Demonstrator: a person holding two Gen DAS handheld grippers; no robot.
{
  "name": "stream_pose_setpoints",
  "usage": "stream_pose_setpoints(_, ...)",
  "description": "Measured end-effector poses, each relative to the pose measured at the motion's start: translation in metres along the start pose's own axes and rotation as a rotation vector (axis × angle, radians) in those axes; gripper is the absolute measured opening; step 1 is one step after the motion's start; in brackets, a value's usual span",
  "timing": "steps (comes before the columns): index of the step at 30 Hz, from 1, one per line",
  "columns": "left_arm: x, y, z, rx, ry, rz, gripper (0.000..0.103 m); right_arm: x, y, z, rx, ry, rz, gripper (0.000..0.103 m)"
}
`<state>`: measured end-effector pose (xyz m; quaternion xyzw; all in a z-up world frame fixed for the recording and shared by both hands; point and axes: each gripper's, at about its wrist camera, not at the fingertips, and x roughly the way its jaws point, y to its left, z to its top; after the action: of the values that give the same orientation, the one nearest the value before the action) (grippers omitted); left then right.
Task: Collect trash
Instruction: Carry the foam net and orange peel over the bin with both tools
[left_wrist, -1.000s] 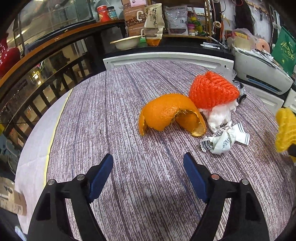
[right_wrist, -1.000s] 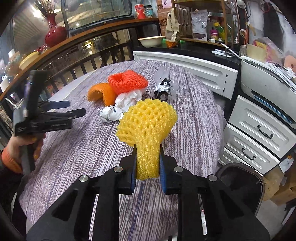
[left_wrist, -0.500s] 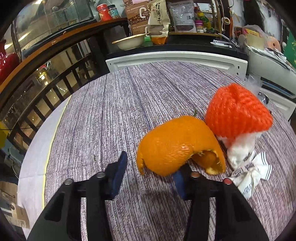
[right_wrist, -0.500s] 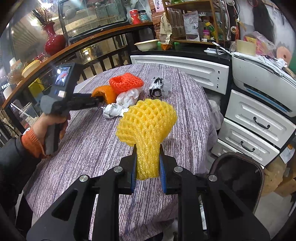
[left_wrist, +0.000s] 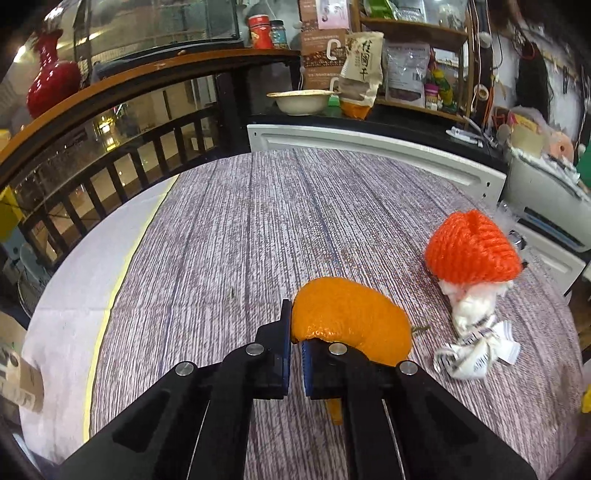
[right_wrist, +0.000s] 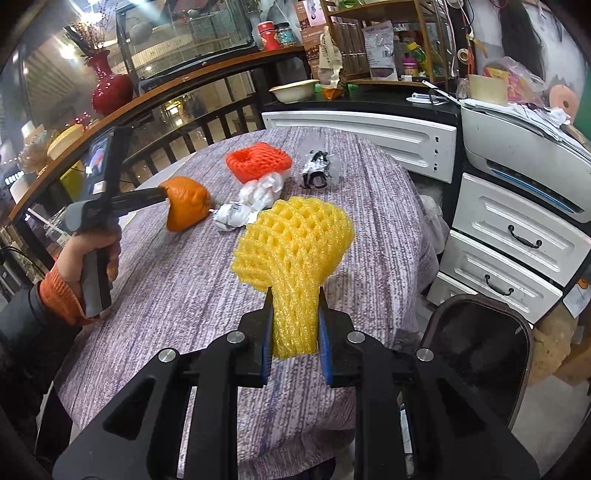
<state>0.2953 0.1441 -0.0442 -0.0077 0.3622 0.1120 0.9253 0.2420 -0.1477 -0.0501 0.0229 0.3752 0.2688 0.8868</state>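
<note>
Left gripper (left_wrist: 295, 341) clenched on the orange peel (left_wrist: 351, 321), fingers (left_wrist: 285, 332) pinching its near edge, peel lifted off the table (left_wrist: 258, 229). Right gripper (right_wrist: 294, 332) clamped on the stem of the yellow foam net (right_wrist: 291, 243), held above the table's near right side. Farther back on the table: orange foam net (right_wrist: 258, 160), white tissue (right_wrist: 262, 188) just beside it, crumpled paper (right_wrist: 231, 216), clear wrapper (right_wrist: 319, 170). Dark bin (right_wrist: 476, 347) down at right, beside the white drawers (right_wrist: 517, 236).

White drawers (right_wrist: 517, 258), cluttered shelf (right_wrist: 388, 40), dark railing (left_wrist: 110, 170), red vase (right_wrist: 109, 88).
</note>
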Motion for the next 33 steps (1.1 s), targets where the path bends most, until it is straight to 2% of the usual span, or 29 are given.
stream_pose_setpoints(8, -0.042, 0.019, -0.023, -0.084, -0.035, -0.073, 0.006, -0.011, 0.002, -0.009, 0.003, -0.017, 0.015, 0.020)
stream_pose_setpoints(16, -0.092, 0.011, -0.041, -0.111, -0.097, -0.167, 0.006, -0.033, -0.008, -0.023, 0.034, -0.046, 0.006, 0.020)
stream_pose_setpoints(23, -0.127, -0.026, -0.051, -0.055, -0.144, -0.255, 0.006, -0.056, -0.038, -0.044, 0.100, -0.063, -0.051, 0.020)
stream_pose_setpoints(33, -0.147, -0.114, -0.060, 0.042, -0.140, -0.440, 0.006, -0.071, -0.114, -0.097, 0.269, -0.022, -0.204, 0.021)
